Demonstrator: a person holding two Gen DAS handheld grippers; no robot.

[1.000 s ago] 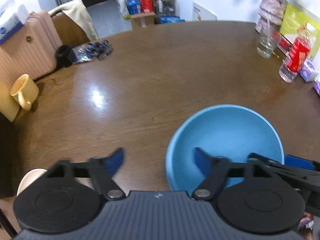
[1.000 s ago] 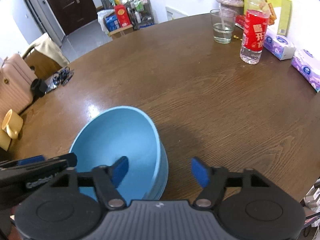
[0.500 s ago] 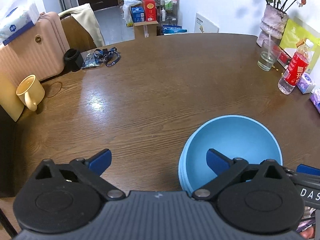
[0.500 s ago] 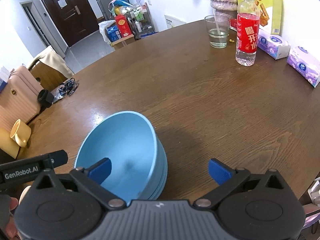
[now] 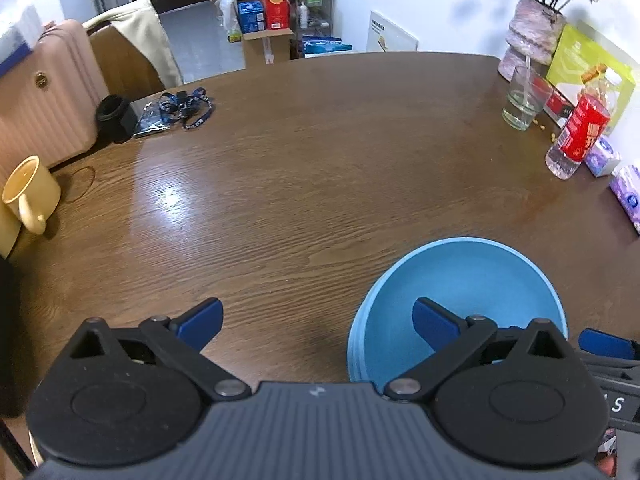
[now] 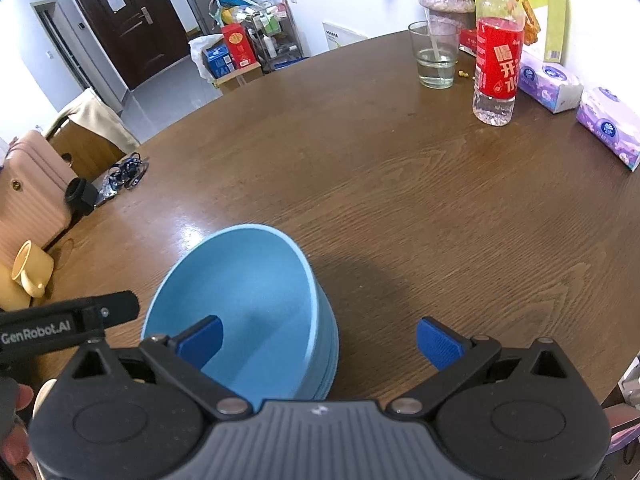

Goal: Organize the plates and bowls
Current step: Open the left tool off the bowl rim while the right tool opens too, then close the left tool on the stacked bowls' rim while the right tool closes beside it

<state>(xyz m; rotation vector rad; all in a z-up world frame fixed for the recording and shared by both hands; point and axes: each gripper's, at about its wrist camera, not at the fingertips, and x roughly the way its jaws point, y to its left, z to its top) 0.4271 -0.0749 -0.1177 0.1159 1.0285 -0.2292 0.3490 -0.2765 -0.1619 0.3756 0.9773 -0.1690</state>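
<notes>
A stack of nested blue bowls [image 5: 472, 280] [image 6: 248, 292] rests on the brown wooden table [image 5: 320, 160] near its front edge. My left gripper [image 5: 316, 320] stands open over the stack's left rim, one blue pad above the table and the other inside the top bowl, neither touching. On the opposite side my right gripper [image 6: 320, 340] is open in the same way across the right rim, with no pad pressing. One of the left gripper's fingers [image 6: 80, 316] shows at the left of the right wrist view.
A yellow mug [image 5: 30, 192] sits at the table's left edge, with a lanyard [image 5: 184, 108] and a black object behind it. At the far right stand a glass [image 6: 434, 56], a red-labelled bottle [image 6: 498, 52], tissue packs [image 6: 548, 84] and a vase [image 5: 532, 36].
Both grippers' jaws have spread wider on either side of the bowl rims. The blue bowls have stayed in place on the table.
</notes>
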